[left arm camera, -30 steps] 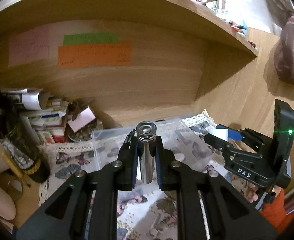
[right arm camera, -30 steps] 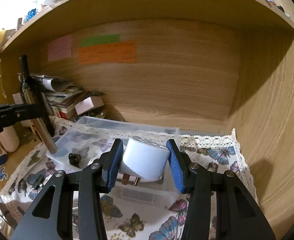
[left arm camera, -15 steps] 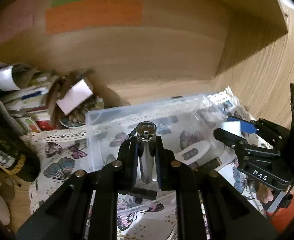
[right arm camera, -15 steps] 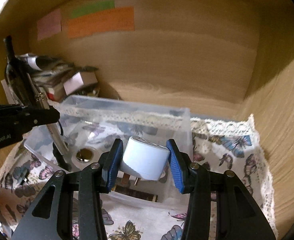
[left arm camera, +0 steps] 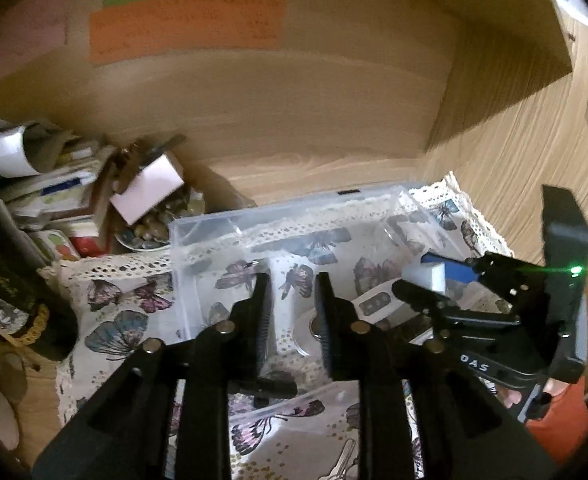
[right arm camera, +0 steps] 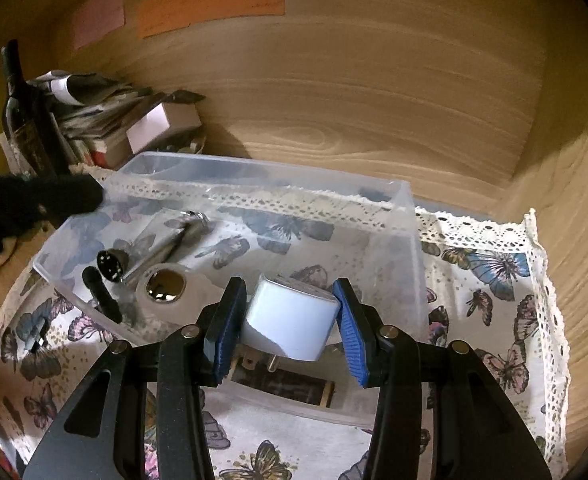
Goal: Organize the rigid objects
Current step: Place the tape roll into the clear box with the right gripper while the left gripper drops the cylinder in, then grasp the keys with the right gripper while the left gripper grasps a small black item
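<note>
A: How far along is the tidying?

B: Well under way, I judge. The clear plastic bin (right arm camera: 405, 216) on the butterfly cloth (right arm camera: 489, 280) already holds several things, and another is about to go in.

A: What is the left gripper (left arm camera: 292, 312) doing?

B: Its jaws have just been opening, and they stand narrowly apart over the bin with nothing between them. The metal tube (right arm camera: 170, 244) lies loose on the bin floor at the left end.

A: And the right gripper (right arm camera: 290, 322)?

B: It is clamped on the white plug adapter (right arm camera: 290, 320), prongs pointing down, and hangs over the near wall of the bin, above the inside. The adapter is not yet set down, so that is the step left for this hand.

A: What else is in the bin?

B: Next to the tube lie a white ring with a shiny centre (right arm camera: 165, 286), a small black round plug with pins (right arm camera: 112, 264) and a black stick-shaped piece (right arm camera: 102, 294). From the left camera I also see a white remote with dark buttons (left arm camera: 373, 302). A dark flat piece lies under the adapter; I cannot tell what it is.

A: Anything left outside?

B: A set of keys (left arm camera: 343, 464) lies on the cloth in front of the bin. A stack of papers and boxes (right arm camera: 106, 116) and a dark bottle (right arm camera: 20, 108) stand by the back wall; I cannot say they belong to the job.
</note>
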`<state>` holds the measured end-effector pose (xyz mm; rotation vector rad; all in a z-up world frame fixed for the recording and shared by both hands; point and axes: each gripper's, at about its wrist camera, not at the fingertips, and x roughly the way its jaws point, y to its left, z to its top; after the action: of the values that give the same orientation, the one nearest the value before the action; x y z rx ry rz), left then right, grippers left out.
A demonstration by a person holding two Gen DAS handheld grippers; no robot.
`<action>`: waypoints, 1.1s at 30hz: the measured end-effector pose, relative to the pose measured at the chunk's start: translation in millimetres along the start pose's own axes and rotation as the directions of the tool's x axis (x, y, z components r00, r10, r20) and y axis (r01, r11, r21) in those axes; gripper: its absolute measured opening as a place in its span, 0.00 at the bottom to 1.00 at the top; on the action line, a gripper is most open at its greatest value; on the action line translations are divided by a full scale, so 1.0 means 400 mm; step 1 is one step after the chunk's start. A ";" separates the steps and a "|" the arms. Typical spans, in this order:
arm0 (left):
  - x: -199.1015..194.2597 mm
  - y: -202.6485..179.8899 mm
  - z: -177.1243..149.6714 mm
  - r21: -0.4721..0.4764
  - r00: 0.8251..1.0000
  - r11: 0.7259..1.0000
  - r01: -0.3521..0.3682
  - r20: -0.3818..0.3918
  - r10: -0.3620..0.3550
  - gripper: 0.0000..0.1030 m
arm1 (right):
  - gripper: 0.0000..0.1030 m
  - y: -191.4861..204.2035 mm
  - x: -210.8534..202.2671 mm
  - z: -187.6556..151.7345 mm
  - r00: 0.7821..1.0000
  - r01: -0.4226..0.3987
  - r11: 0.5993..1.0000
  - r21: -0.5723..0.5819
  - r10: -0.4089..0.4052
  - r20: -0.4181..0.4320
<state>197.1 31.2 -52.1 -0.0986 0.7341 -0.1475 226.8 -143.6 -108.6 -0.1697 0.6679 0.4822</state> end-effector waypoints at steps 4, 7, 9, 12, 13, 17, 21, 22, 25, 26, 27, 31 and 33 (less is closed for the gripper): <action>-0.049 0.006 -0.002 0.000 0.999 1.000 -0.018 0.043 0.018 0.36 | 0.41 0.009 -0.012 0.002 1.000 0.002 1.000 -0.011 -0.002 0.007; -0.090 0.010 -0.009 0.008 0.997 0.999 -0.033 0.073 0.032 0.43 | 0.47 0.015 -0.035 0.005 1.000 0.007 1.000 -0.018 -0.007 0.024; -0.115 0.010 -0.017 0.018 0.994 0.999 -0.049 0.094 0.047 0.50 | 0.48 0.019 -0.055 0.006 0.999 0.006 1.000 -0.020 -0.006 0.040; -0.151 0.010 -0.035 0.031 0.990 0.997 -0.076 0.121 0.072 0.60 | 0.53 0.029 -0.091 0.006 0.997 0.004 1.000 -0.026 -0.002 0.075; -0.160 0.010 -0.041 0.034 0.989 0.996 -0.082 0.126 0.077 0.61 | 0.56 0.035 -0.110 0.004 0.996 0.007 0.999 -0.033 -0.004 0.091; -0.191 0.019 -0.075 0.030 0.986 0.994 -0.101 0.132 0.097 0.71 | 0.63 0.055 -0.162 -0.006 0.991 0.007 0.999 -0.053 0.000 0.134; -0.201 0.036 -0.112 0.017 0.986 0.992 -0.122 0.115 0.119 0.75 | 0.68 0.085 -0.201 -0.027 0.988 -0.018 0.998 -0.063 0.027 0.153; -0.201 0.041 -0.123 0.013 0.987 0.992 -0.124 0.106 0.122 0.75 | 0.69 0.094 -0.206 -0.034 0.988 -0.025 0.998 -0.066 0.035 0.152; -0.195 0.059 -0.162 0.001 0.989 0.992 -0.130 0.071 0.130 0.76 | 0.72 0.119 -0.212 -0.057 0.989 -0.039 0.996 -0.076 0.049 0.138; -0.192 0.066 -0.178 -0.001 0.989 0.991 -0.135 0.055 0.135 0.76 | 0.73 0.130 -0.211 -0.068 0.990 -0.046 0.996 -0.081 0.056 0.129; -0.187 0.070 -0.189 -0.003 0.989 0.990 -0.141 0.041 0.141 0.76 | 0.76 0.138 -0.212 -0.079 0.990 -0.051 0.995 -0.084 0.062 0.123; -0.169 0.099 -0.238 -0.016 0.988 0.988 -0.152 -0.022 0.152 0.76 | 0.78 0.178 -0.193 -0.123 0.993 -0.082 0.992 -0.094 0.090 0.074; -0.158 0.115 -0.263 -0.028 0.986 0.988 -0.155 -0.061 0.153 0.76 | 0.78 0.194 -0.179 -0.138 0.994 -0.097 0.991 -0.096 0.102 0.045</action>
<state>84.5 83.2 -94.8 -0.0683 0.7996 0.0091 110.3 -119.1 -106.0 -0.2127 0.6068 0.6121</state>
